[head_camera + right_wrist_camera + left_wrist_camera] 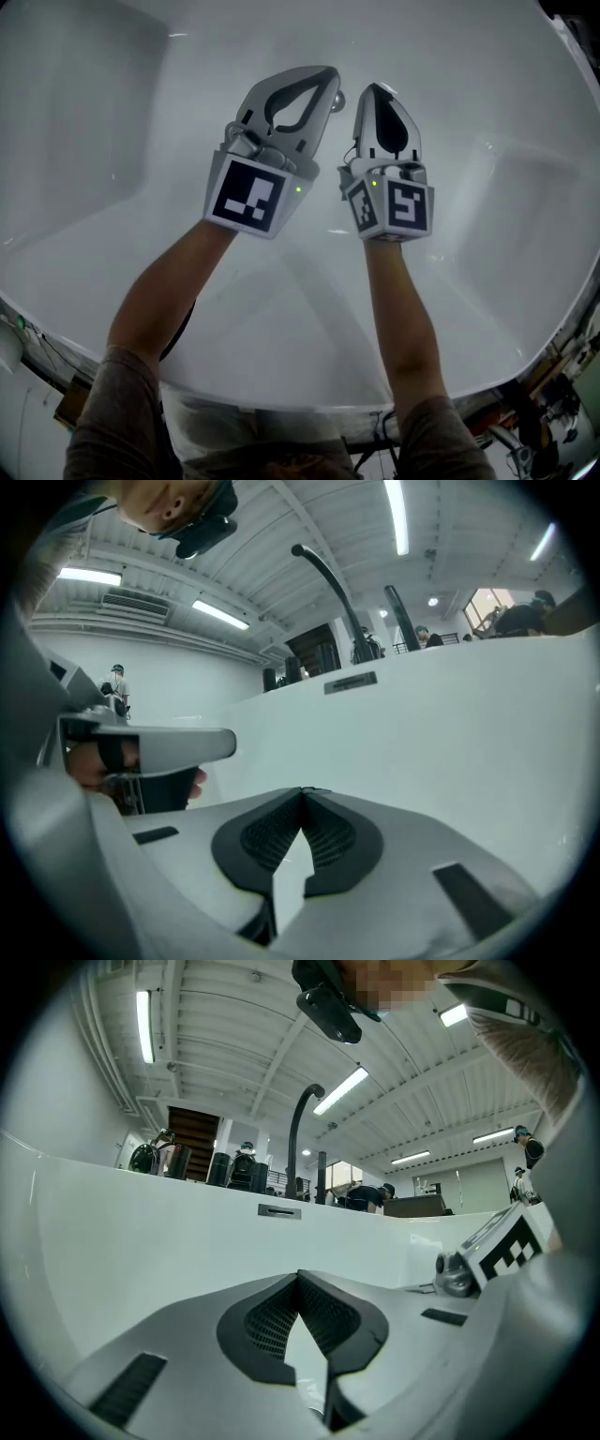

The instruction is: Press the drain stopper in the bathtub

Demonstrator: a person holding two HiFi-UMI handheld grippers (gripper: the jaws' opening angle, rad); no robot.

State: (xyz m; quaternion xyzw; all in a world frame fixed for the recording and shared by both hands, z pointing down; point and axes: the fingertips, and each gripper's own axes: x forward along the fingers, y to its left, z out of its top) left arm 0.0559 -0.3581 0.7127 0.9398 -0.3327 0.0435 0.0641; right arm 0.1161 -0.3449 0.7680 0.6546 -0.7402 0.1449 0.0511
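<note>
White bathtub, left gripper and right gripper fingers clenched shut, empty

Past my fingers: curved black pipe dead ahead, strip light up left, dark stairs left of the pipe, people far back.

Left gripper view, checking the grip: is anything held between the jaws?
No, the left gripper has its jaws meeting tip to tip, nothing between them.

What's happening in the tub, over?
Left hand-held gripper shut, empty; right hand-held gripper shut, empty. Small chrome knob, maybe the stopper, between their tips. Nothing blocking.
</note>
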